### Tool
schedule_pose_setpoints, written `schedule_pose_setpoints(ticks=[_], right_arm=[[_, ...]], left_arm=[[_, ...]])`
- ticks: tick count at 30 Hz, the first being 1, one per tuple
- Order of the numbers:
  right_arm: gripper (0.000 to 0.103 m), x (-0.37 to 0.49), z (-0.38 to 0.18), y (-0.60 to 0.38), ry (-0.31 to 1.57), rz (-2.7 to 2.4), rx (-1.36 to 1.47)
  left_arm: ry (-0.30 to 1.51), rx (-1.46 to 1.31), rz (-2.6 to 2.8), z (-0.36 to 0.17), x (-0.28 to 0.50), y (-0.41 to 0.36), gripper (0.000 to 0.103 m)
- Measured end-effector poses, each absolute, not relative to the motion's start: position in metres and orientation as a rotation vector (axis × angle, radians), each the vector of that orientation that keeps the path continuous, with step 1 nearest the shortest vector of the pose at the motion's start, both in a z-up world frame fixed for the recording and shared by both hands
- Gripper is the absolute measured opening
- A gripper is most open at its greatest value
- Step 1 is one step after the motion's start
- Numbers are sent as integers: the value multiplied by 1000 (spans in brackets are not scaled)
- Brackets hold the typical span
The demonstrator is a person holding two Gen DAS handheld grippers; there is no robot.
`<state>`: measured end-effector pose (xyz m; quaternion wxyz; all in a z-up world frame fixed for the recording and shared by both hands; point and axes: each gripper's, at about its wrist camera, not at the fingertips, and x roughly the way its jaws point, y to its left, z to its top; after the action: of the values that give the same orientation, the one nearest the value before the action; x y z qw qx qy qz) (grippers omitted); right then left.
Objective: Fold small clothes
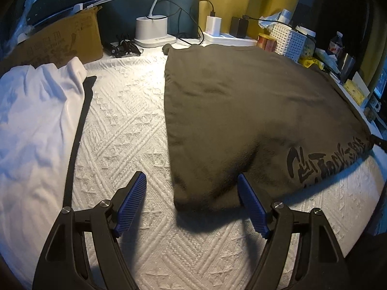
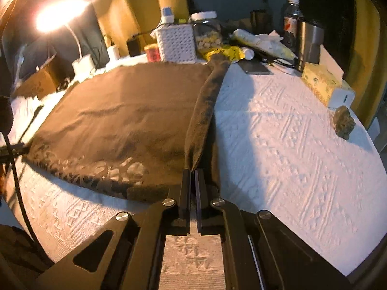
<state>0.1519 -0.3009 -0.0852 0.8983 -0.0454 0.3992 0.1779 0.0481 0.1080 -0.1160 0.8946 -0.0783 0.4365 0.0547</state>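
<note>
Work surface is a white textured bedspread [image 1: 125, 125], lit by a desk lamp [image 2: 60, 14] at the far edge against yellow and dark walls. Left to right along the back in my left wrist view: cardboard box [image 1: 63, 41], lamp base [image 1: 152, 30], white charger [image 1: 213, 25], perforated white basket [image 1: 289, 41]; a white garment [image 1: 36, 111] lies crumpled at far left. The dark olive shirt [image 1: 241, 111] lies flat just right of centre, long axis running from me toward the back clutter, black printed lettering [image 1: 326, 159] along its near right hem. My left gripper [image 1: 192, 193] stands wide and released, the shirt's near left corner lying between its blue pads [image 1: 131, 200], untouched. My right gripper [image 2: 192, 176] is clenched on the shirt's right edge, which rises in a taut fold [image 2: 205, 111]. Tissue box [image 2: 324, 84] far right.
</note>
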Motion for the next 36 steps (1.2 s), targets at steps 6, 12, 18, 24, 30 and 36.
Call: schedule_pose_setpoints(ticks=[6, 12, 18, 24, 30, 36], right_arm=[[4, 159, -67, -340, 779, 306, -45], [4, 177, -82, -376, 812, 268, 52], [4, 170, -93, -379, 809, 220, 73], [22, 160, -97, -391, 835, 229, 168], [34, 149, -98, -385, 818, 228, 237], [49, 151, -97, -375, 821, 248, 258]], left_arm=[[915, -156, 118, -116, 50, 107, 77], [929, -142, 111, -116, 48, 106, 77], [931, -190, 68, -114, 36, 114, 77], [923, -183, 47, -114, 33, 113, 77], [890, -140, 34, -116, 33, 103, 47], [870, -139, -7, -107, 30, 103, 10]])
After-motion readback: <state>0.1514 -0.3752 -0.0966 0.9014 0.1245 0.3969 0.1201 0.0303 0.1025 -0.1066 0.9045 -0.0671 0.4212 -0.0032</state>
